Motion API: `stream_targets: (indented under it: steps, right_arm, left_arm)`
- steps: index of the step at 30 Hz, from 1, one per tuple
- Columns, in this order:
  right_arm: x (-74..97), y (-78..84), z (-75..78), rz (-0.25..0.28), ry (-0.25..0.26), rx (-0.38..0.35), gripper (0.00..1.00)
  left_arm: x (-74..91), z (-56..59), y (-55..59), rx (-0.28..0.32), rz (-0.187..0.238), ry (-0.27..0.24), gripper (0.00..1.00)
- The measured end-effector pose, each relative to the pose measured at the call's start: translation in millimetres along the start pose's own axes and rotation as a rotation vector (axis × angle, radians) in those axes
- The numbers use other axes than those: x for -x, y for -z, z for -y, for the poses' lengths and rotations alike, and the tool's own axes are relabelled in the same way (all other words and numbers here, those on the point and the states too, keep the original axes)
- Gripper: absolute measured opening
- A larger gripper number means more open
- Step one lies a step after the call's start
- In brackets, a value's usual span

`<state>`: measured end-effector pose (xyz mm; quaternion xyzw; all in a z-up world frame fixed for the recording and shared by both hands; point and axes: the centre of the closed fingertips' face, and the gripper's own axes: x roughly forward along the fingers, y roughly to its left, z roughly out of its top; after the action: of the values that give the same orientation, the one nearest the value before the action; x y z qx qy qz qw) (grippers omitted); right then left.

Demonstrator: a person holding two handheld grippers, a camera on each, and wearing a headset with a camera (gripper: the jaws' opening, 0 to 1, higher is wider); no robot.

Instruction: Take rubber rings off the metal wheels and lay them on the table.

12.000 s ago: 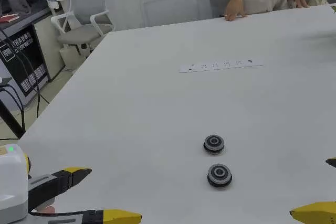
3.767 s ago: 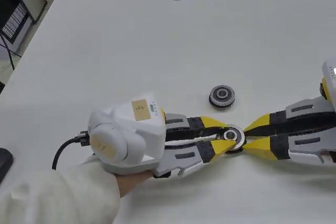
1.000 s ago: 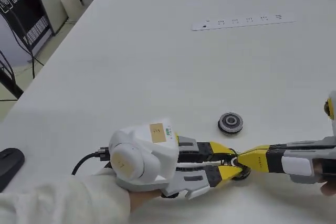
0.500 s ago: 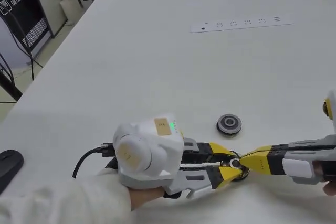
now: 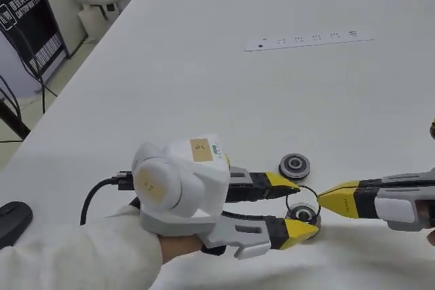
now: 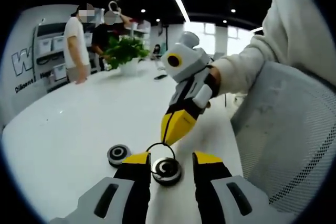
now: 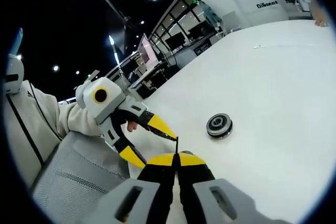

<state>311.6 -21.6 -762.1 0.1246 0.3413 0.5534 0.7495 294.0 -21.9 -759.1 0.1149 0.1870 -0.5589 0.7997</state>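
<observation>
Stripping step: right gripper (image 5: 319, 201), jaws pressed on the rubber ring (image 5: 301, 187), holds it seemingly partly off the near wheel (image 5: 304, 214) between the spread jaws of the left gripper (image 5: 293, 206); next, probably pull clear, lay on table (image 5: 204, 66).

White table (image 5: 204, 66) holds two metal wheels (image 5: 295, 166), power strip (image 5: 309, 40).
</observation>
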Motion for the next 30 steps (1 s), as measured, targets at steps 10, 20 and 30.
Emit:
stream_targets:
  steps: [10, 20, 30]
  right_arm:
    - [18.1, -10.4, -8.6, 0.039, -0.006, -0.015, 0.0]
    - [34.8, -17.9, -24.1, 0.059, -0.033, -0.016, 0.0]
    - [43.1, -26.5, -35.2, 0.063, -0.038, 0.015, 0.0]
  left_arm:
    - [9.3, 8.6, -13.6, -0.063, -0.012, 0.028, 0.5]
    - [19.1, 13.0, -9.8, -0.111, -0.057, 0.053, 0.62]
    - [45.4, 6.1, -19.2, -0.154, -0.064, 0.026, 0.7]
